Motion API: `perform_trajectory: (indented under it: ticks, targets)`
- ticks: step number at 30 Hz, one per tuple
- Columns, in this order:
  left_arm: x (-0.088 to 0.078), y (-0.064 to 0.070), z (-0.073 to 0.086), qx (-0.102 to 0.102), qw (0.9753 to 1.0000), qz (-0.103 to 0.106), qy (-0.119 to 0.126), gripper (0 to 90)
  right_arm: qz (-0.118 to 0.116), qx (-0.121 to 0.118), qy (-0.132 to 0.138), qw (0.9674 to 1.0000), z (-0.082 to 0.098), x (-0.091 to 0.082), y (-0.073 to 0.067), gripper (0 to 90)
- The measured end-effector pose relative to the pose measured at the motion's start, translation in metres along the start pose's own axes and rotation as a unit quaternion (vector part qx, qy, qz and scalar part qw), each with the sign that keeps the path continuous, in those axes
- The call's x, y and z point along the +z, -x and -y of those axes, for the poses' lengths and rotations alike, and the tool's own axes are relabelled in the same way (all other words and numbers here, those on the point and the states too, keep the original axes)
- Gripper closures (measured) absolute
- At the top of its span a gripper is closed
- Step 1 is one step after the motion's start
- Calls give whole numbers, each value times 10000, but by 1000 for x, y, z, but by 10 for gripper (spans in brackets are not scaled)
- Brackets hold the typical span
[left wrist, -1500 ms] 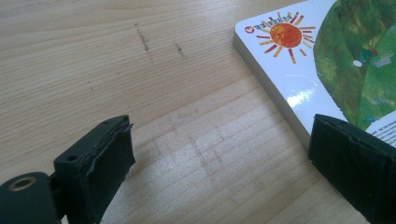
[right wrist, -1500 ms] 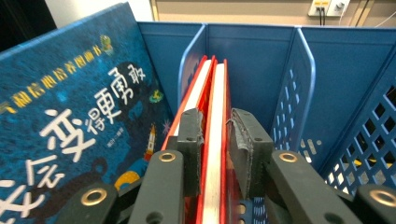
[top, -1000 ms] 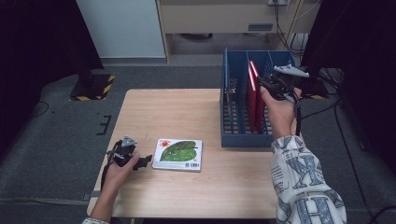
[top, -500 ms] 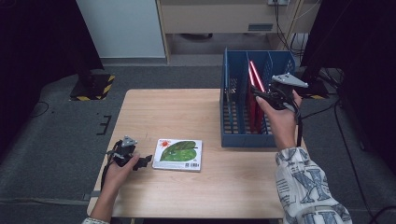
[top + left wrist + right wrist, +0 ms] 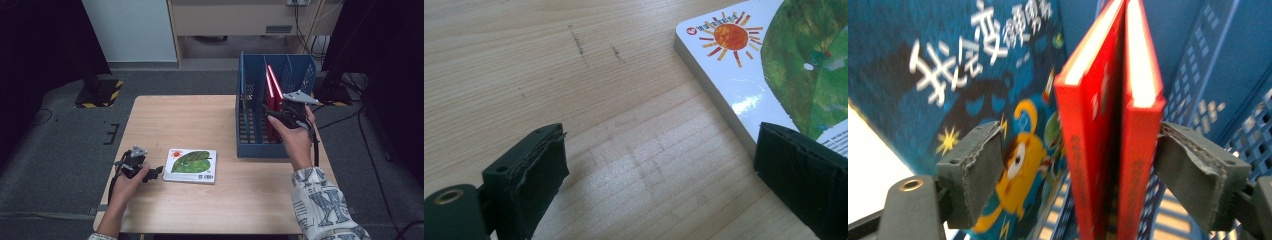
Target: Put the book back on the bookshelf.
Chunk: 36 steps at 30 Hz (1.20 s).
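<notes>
Red hardcover books stood upright in blue slotted plastic crate, just released.
Right gripper jaws just spread, straddling spines without pressing; left gripper jaws open on wooden surface beside flat green-leaf board book, staged for pickup.

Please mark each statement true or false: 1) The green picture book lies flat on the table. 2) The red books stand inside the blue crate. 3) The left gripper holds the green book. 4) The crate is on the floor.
1) True: the green picture book lies flat on the table.
2) True: the red books stand upright in the blue crate.
3) False: the left gripper is open beside the book, holding nothing.
4) False: the crate stands on the table, at its right side.
</notes>
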<state>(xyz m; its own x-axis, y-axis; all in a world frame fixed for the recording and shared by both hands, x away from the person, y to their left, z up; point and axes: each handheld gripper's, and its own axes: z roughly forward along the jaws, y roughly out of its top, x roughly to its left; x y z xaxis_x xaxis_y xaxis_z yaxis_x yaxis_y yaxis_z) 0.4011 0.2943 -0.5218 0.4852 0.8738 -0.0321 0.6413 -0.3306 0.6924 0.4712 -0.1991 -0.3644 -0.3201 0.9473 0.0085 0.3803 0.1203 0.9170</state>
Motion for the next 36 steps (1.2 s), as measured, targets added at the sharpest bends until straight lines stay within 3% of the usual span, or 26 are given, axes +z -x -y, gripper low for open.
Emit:
perform_trajectory:
  ticks: [5,13,22,28,36]
  targets:
    - [0,0,0,3,10000,-1,-2,64,-45,49,-138,9999,8,3,-2,230]
    - [0,0,0,15,10000,13,-5,65,-148,9,-126,9998,10,4,-7,254]
    - [1,1,0,5,10000,27,16,65,-124,9,-99,9999,15,0,-7,187]
    - [1,2,-1,14,9999,72,99,54,-187,-21,78,9998,19,-15,-9,171]
    - [3,5,-2,180,9996,176,97,43,-527,-128,145,9984,41,-45,-17,159]
